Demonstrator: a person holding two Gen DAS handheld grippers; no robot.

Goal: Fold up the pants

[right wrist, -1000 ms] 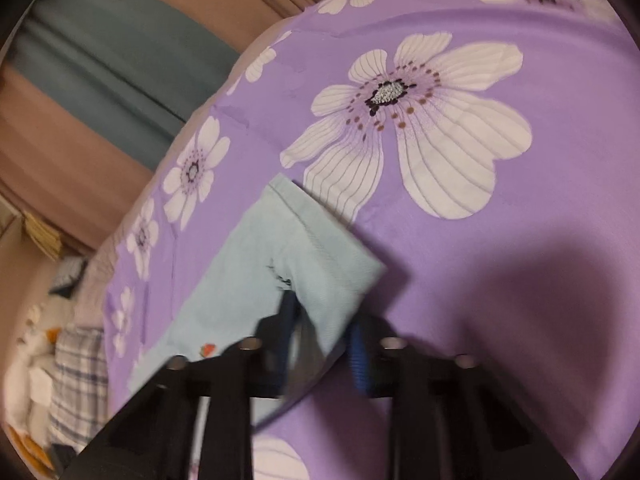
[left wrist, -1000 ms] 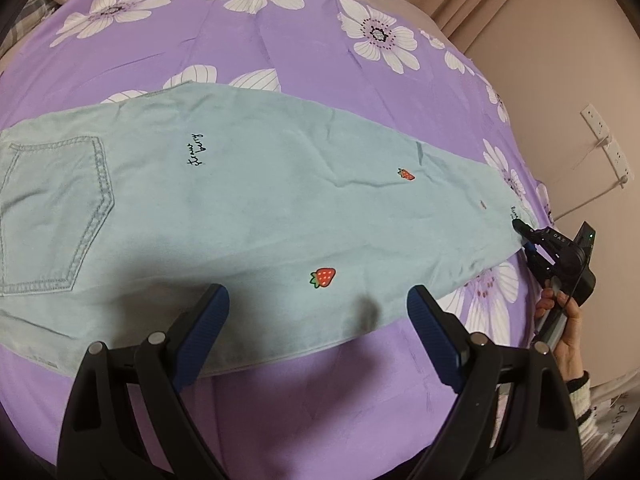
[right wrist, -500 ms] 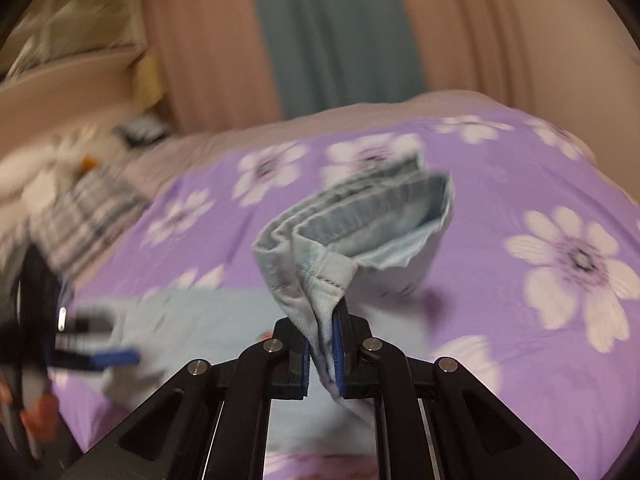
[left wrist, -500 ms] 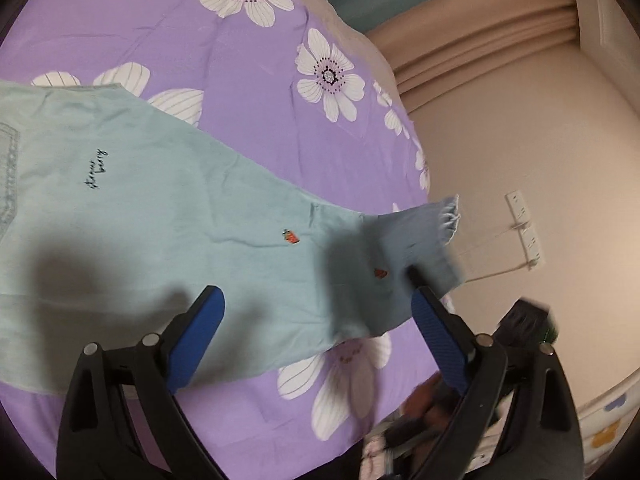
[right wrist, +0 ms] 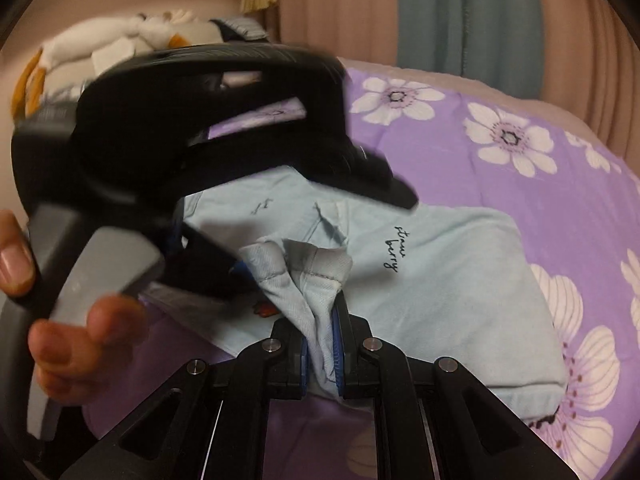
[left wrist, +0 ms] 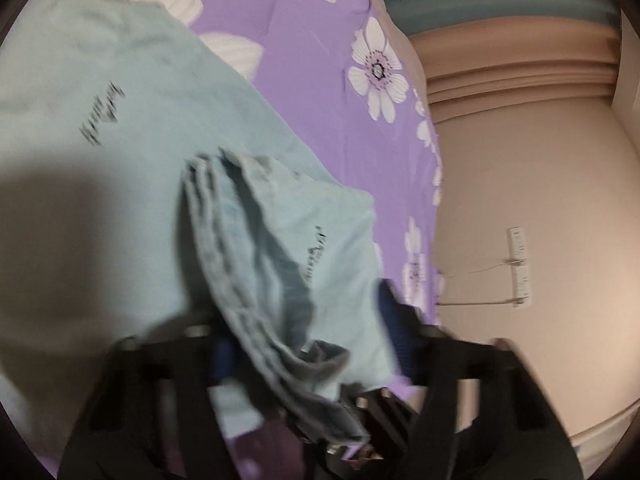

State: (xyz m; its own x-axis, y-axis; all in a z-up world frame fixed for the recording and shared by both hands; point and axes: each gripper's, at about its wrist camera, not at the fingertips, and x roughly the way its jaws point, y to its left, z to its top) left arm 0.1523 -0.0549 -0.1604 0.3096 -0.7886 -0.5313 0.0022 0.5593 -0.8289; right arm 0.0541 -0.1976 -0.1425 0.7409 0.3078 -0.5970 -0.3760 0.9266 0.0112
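Hem now doubled over pale-blue pants (right wrist: 440, 300), bunched

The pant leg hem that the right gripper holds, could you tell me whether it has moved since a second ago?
Yes. The hem, clamped in the right gripper, has been carried from the bare purple bedspread over onto the pants, beside the "strawberry" lettering.

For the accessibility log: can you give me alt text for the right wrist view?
The right tool is shut on a bunched hem of pale blue pants lying on a purple flowered bedspread. The left tool, blurred and held in a hand, reaches in from the left to the same hem.
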